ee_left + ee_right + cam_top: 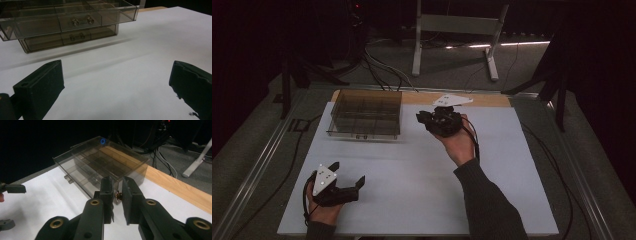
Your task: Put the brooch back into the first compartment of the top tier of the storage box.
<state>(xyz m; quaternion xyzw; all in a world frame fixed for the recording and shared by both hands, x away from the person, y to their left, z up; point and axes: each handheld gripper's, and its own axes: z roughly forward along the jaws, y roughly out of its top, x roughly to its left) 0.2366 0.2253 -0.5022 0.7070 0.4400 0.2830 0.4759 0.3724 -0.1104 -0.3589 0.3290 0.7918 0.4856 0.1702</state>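
1. The right gripper [117, 195] pinches a small brass piece [118, 195] between its jaws.
2. The clear drawer box [100, 165] sits just ahead of it, top drawer pulled out.
3. Move slowly and keep the squeeze tight until the piece is over a drawer slot.
4. The right hand [459, 142] reaches forward, palm up.
5. The left gripper [343, 182] rests low, jaws spread wide, holding nothing.

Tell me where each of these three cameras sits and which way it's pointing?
High view: above the person's side, looking forward and down on the white table; both forearms, left gripper, right gripper.
Left gripper view: low over the table, facing the clear drawer box; its wide-apart jaws.
Right gripper view: angled down at the box; its jaws pinch a small brass piece.
All share the box.
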